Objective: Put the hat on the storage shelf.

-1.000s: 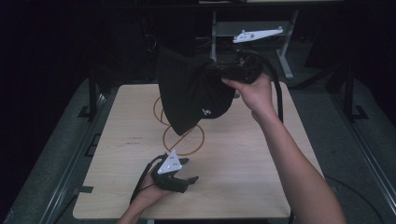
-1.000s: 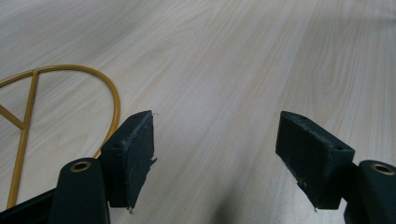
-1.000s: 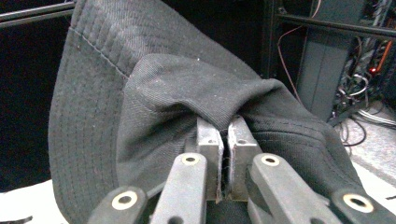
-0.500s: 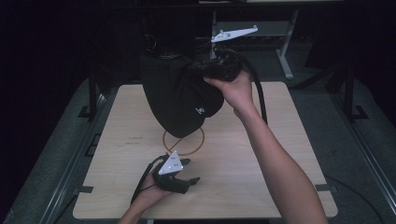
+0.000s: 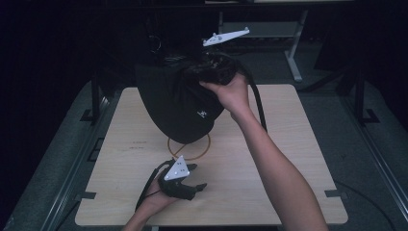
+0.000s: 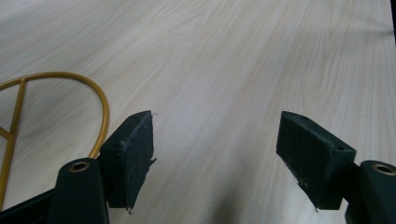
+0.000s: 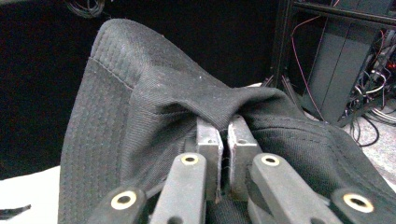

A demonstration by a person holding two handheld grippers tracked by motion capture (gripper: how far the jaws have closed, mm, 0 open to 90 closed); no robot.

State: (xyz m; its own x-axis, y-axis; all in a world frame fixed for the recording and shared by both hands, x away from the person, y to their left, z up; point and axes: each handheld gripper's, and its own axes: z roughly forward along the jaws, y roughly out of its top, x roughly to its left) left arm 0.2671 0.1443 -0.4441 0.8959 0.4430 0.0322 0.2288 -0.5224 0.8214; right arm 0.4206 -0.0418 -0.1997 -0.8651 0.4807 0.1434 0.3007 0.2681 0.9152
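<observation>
The left gripper [image 5: 185, 180] is resting low near the front edge of the bench [image 5: 288, 159], its jaws standing wide apart with nothing between them, just beside a gold wire ring [image 6: 56, 79]. Further right, the black fabric bag [image 5: 178, 103] is hanging above the ring, clear of the bench. The right gripper [image 5: 211, 72] is pinching its top fold, jaws clamped together on the cloth.

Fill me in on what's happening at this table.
A person works with two handheld grippers. The right gripper is shut on a fold of a black fabric garment and holds it up above the far side of the wooden table, so it hangs over a gold wire ring. The left gripper rests low near the table's front edge, jaws open with nothing between them.
</observation>
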